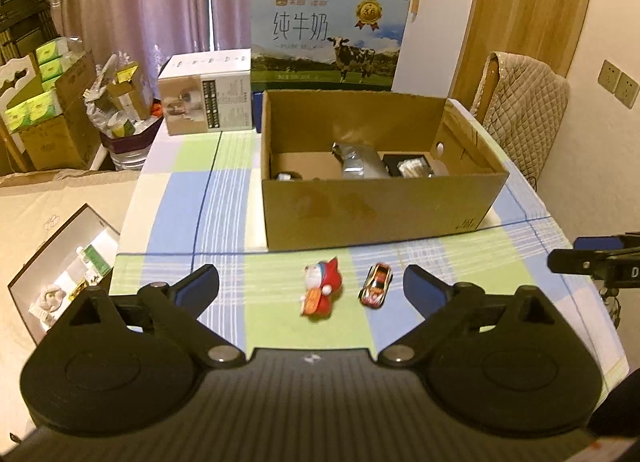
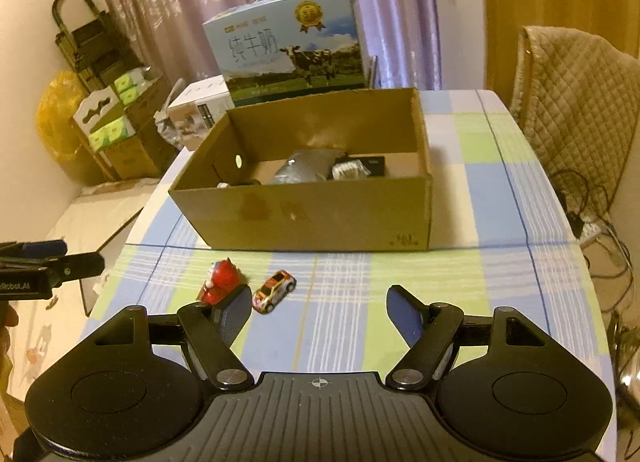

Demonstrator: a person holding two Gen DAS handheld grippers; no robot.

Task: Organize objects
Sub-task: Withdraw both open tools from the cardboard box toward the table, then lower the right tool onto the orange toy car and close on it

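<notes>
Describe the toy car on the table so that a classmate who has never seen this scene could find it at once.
Find the open cardboard box on the checked tablecloth. In front of its near wall lie two small toys, side by side and apart. The toy car is the right one: low, orange and white with wheels, unlike the taller red and white figurine beside it.

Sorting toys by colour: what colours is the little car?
Orange, white and red toy car, clearest in the left wrist view.

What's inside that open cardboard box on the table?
Inside the cardboard box lie a silver foil pouch, a small black tray of white bits and a dark item that the front wall mostly hides.
</notes>
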